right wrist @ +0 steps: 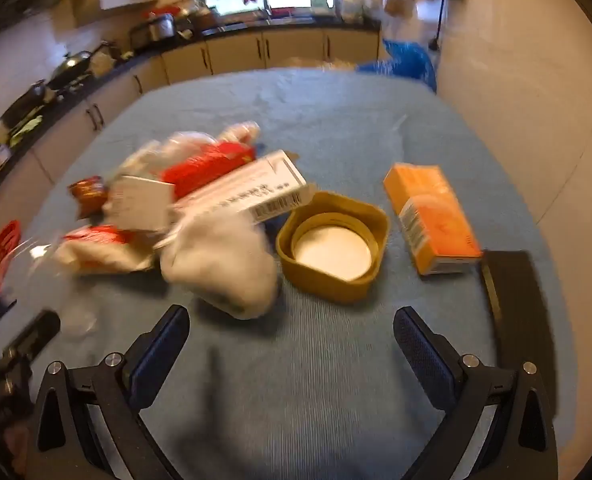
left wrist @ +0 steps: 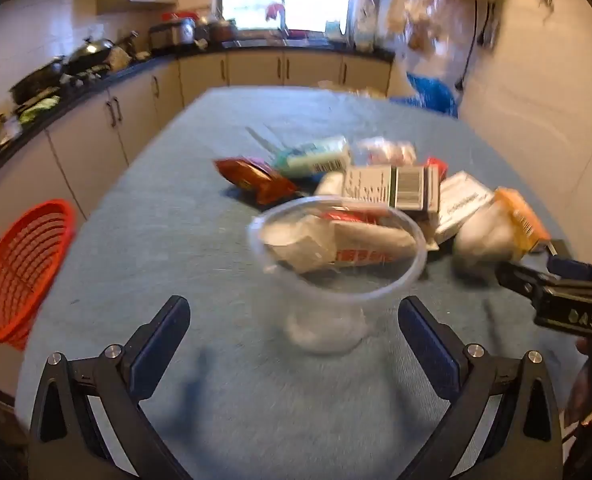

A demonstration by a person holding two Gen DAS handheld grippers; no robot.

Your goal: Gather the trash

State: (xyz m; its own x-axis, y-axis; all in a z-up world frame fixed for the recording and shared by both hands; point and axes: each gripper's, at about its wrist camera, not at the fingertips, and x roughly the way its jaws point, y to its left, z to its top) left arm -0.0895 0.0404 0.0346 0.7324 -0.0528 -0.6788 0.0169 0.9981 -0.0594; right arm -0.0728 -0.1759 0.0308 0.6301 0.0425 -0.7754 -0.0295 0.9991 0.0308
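Left wrist view: the left gripper [left wrist: 294,322] is hovering at the bottom of the frame, jaws spread wide and holding nothing, with a clear plastic cup [left wrist: 334,264] standing just beyond its fingertips on the blue-green tablecloth [left wrist: 156,240]. Behind the cup, a pile of trash [left wrist: 376,184] is lying at centre frame, and a red basket [left wrist: 24,272] is sitting at the left edge. Right wrist view: the right gripper [right wrist: 290,326] is likewise gaping empty, facing a crumpled white wrapper [right wrist: 224,268], a tan lid [right wrist: 332,246] and an orange box [right wrist: 432,220] further right.
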